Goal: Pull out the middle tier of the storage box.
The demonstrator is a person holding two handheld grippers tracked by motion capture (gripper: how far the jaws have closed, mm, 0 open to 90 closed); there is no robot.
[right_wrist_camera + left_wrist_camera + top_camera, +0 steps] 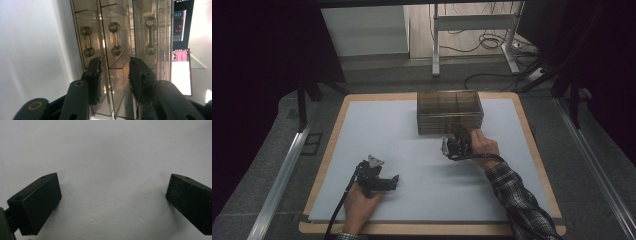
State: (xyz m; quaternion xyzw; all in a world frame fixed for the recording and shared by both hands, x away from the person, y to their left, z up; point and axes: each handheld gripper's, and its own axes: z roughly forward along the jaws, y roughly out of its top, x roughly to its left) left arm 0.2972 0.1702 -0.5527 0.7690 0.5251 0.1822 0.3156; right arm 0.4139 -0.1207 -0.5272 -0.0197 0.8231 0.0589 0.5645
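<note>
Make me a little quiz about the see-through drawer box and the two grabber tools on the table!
1. True or false: the left gripper is holding the drawer box.
2. Which gripper is right up against the box's front? A) left B) right C) both
3. Fill in: the right gripper view shows three dumbbell-shaped ____ on the drawer fronts.

Key:
1. False. Its jaws stand wide apart over the bare white table mat.
2. B. The right gripper has its jaws on either side of a drawer front, below the middle handle, not yet closed on it.
3. handles.
</note>
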